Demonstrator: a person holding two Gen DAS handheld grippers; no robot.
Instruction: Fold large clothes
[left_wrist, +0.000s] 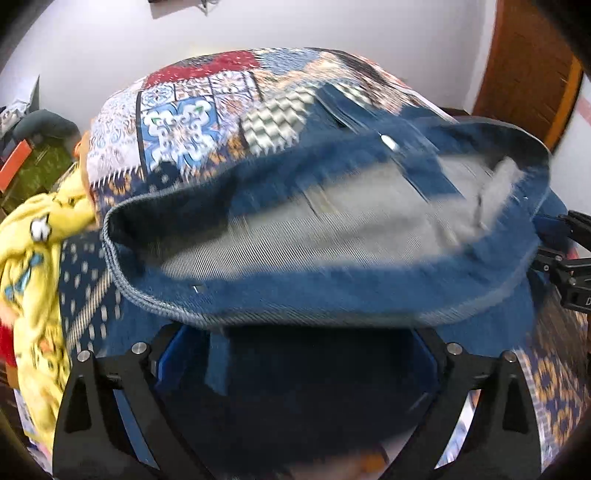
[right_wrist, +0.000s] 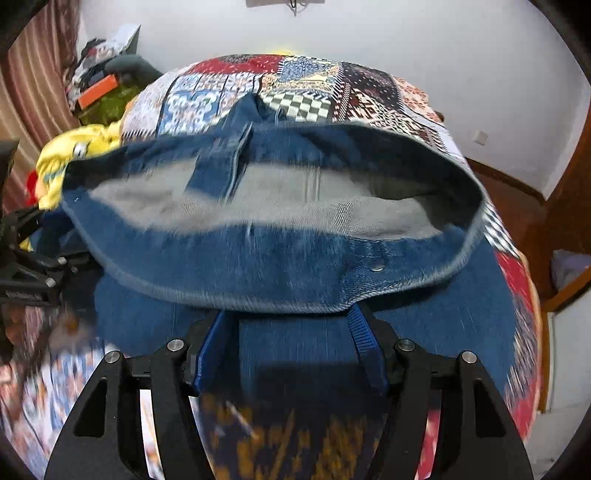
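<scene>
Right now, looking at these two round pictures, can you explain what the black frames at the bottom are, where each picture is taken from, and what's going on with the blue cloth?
No robot here: a person holds a two-finger gripper tool in each hand. A wide-angle camera on each tool looks forward along its fingers, hence the round pictures.

One picture is from the left gripper, the other from the right gripper. Each also catches the other tool at its edge.

Between them hangs a pair of blue jeans, waistband gaping open, pale inside showing. The fingers sit wide apart, with denim over their tips, so I cannot tell whether either grips it.

Below lies a patchwork bedspread, with yellow printed clothing heaped at its side. Much is blurred by motion.
</scene>
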